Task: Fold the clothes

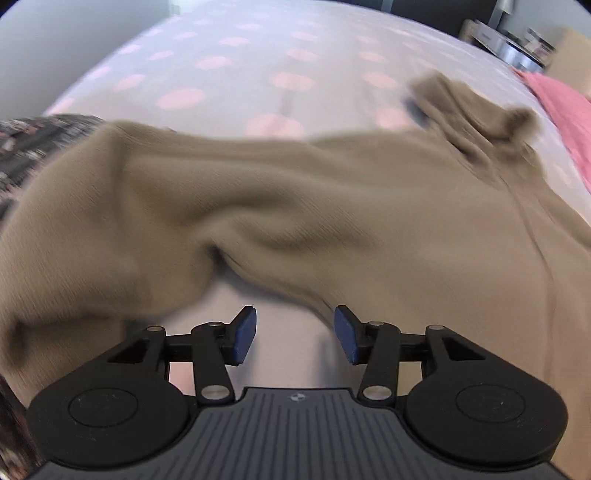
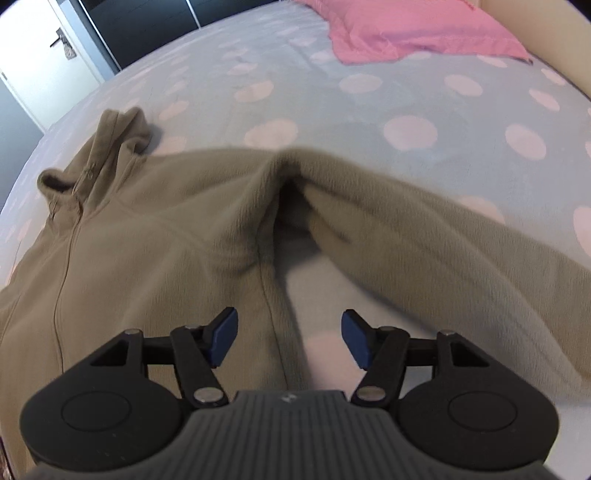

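Right wrist: the fleece [image 2: 155, 236] lies spread on the bed [image 2: 406, 92] for folding; the right gripper [image 2: 288, 338] and left gripper [image 1: 294, 334] gape, empty.

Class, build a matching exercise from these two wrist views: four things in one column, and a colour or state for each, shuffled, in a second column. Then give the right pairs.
Things:
1. zip jacket
2. pink cloth
3. bed cover
4. right gripper

Descriptions:
A. pale with pink dots
B. open, holding nothing
C. olive-brown, spread out with sleeves to each side
D. lying at the bed's far edge

Pairs: 1-C, 2-D, 3-A, 4-B
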A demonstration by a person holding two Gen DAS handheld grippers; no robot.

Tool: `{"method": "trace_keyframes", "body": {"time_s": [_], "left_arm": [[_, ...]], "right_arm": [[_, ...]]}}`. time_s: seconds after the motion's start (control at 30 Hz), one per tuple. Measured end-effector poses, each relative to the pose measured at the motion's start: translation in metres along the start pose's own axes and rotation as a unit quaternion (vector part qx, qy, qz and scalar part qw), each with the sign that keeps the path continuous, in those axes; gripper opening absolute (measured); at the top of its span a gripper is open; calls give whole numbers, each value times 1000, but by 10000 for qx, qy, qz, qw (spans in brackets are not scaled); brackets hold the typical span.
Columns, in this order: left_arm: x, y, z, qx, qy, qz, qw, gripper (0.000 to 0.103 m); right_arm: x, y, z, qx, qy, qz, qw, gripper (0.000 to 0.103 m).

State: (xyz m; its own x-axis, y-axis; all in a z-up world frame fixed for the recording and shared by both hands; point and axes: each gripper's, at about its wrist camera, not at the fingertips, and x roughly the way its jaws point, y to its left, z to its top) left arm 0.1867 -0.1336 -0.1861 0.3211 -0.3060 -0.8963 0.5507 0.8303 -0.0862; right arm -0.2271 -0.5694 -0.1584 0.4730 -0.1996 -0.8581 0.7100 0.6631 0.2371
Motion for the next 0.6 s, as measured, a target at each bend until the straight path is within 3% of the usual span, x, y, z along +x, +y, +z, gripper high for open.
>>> {"method": "trace_keyframes", "body": {"time_s": [0.2,0.3,0.4,0.6], "left_arm": [[-5,-37,-50,845,597,-293,9942,47],[-11,-42,-76,988,848,-350,9909,49],[-25,-43,-102,1045,963,-453,9888,49],[-55,-41,-135,1000,828,-346,9909,53]], "right_arm": [[-12,1,-39,-335,576,16,9978,67],[-28,0,-65,-455,748,-83,9961,68],[-45,-3,-92,-403,924,-160,9948,73],[-69,-10,-132,-456,1052,-358,9928,83]]}}
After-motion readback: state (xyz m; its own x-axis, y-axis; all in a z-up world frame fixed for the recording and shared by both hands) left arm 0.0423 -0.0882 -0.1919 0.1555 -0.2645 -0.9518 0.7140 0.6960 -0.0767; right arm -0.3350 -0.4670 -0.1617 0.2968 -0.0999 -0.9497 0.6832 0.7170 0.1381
